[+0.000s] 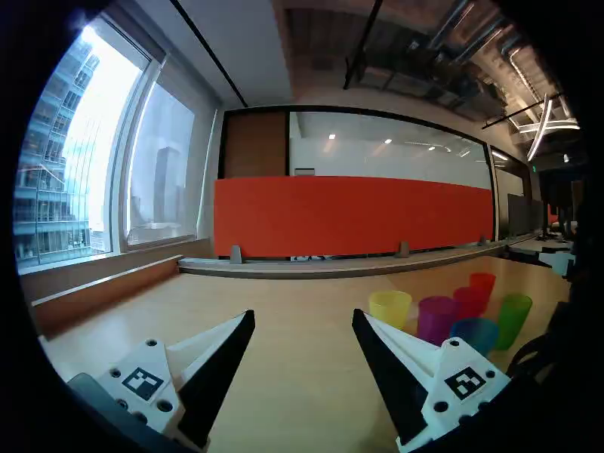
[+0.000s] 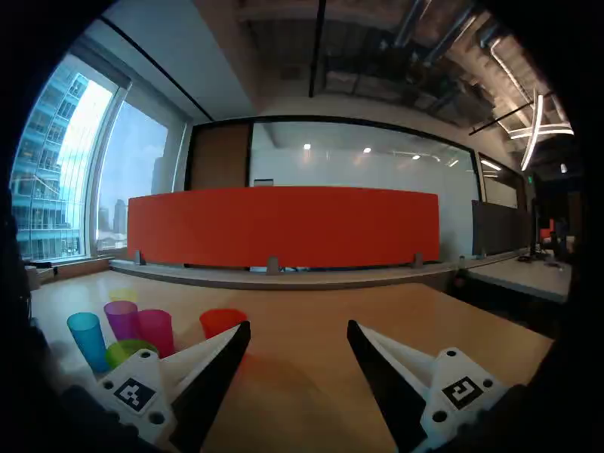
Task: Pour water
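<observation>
right gripper view: green cup (image 2: 124, 349) part-hidden behind tool (image 2: 297, 326)

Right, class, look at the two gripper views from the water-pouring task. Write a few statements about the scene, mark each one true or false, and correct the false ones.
1. The left gripper is open and holds nothing. True.
2. The right gripper is shut on the red cup. False: it is open, and the red cup stands ungripped on the table, beyond its fingers.
3. The coloured cups stand grouped together on the wooden table. True.
4. The divider at the far edge of the table is blue. False: it is orange-red.
</observation>
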`<state>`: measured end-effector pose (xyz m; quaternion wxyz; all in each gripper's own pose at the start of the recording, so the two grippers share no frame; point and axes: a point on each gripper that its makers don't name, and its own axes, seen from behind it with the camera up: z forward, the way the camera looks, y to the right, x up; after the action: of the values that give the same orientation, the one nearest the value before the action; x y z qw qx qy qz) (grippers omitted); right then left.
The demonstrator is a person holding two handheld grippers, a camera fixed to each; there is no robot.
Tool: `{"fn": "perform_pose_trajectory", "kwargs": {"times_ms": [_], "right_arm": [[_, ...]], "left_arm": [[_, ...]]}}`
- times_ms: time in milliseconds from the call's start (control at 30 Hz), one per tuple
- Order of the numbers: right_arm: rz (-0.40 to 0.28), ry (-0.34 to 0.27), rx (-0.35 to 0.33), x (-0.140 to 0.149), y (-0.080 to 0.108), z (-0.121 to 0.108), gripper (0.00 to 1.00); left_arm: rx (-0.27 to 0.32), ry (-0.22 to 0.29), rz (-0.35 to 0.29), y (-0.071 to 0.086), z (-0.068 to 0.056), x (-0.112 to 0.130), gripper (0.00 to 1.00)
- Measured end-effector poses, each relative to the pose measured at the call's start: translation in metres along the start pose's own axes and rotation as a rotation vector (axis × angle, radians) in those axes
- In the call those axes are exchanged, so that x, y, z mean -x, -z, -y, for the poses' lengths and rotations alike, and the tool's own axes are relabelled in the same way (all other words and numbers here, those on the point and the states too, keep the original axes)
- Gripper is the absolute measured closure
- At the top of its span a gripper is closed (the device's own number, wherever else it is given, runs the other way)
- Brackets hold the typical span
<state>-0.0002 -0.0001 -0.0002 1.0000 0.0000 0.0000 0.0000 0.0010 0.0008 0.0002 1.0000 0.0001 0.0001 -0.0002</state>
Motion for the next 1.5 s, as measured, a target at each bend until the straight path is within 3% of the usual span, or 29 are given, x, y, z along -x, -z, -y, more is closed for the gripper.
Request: {"fn": "perform_pose_trajectory", "kwargs": {"times_ms": [767,1167,1500], "right_arm": [[-0.006,-0.020,0.002,-0.010,0.003,0.001,0.01],[0.015,-0.048,-0.057,-0.075,0.002,0.007,0.01],[0.030,-0.052,-0.090,-0.137,-0.006,0.010,0.01]], "left_arm": [[-0.013,-0.003,0.015,0.000,0.006,-0.003,0.04],[0.027,0.005,0.035,-0.003,0.005,-0.058,0.04],[0.081,0.021,0.081,-0.016,0.002,-0.109,0.04]]}}
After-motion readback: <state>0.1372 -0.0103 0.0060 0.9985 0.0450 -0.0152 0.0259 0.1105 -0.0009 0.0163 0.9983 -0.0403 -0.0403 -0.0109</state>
